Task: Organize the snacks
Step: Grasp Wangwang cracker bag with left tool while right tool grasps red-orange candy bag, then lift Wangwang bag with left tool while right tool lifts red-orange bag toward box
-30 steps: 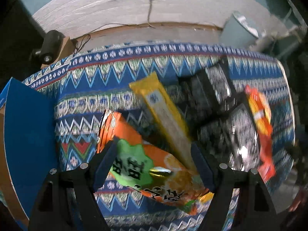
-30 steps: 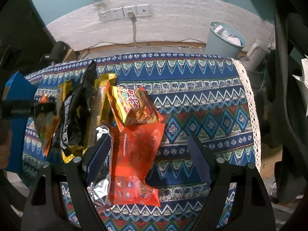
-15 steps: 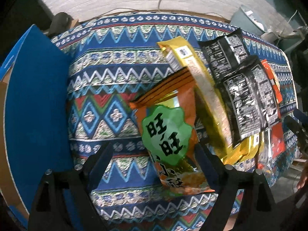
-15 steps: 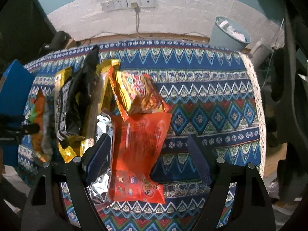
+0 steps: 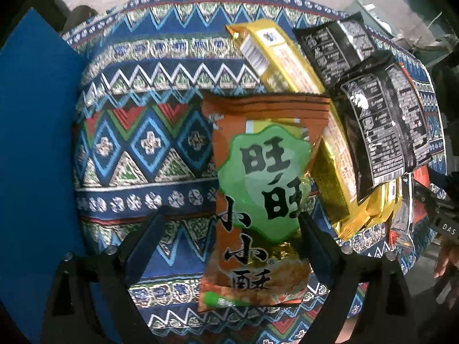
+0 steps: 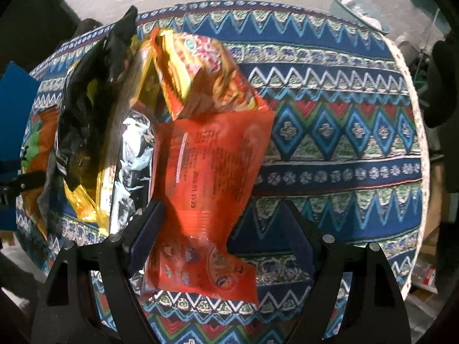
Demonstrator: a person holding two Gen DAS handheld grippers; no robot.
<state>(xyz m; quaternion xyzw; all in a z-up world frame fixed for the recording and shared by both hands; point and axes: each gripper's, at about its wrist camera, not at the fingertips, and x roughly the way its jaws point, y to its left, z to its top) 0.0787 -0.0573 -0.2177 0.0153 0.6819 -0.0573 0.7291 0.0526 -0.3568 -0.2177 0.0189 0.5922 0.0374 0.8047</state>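
The orange rice-cracker bag (image 5: 258,197) lies flat between my left gripper (image 5: 229,240)'s spread fingers, its right edge against the right finger. To take it cleanly I should centre, then close on its lower half. My right gripper (image 6: 221,229) is spread too, over the red packet (image 6: 212,177). Bare tablecloth (image 5: 137,143) lies left, before the blue box (image 5: 34,143); stacked packets crowd right.
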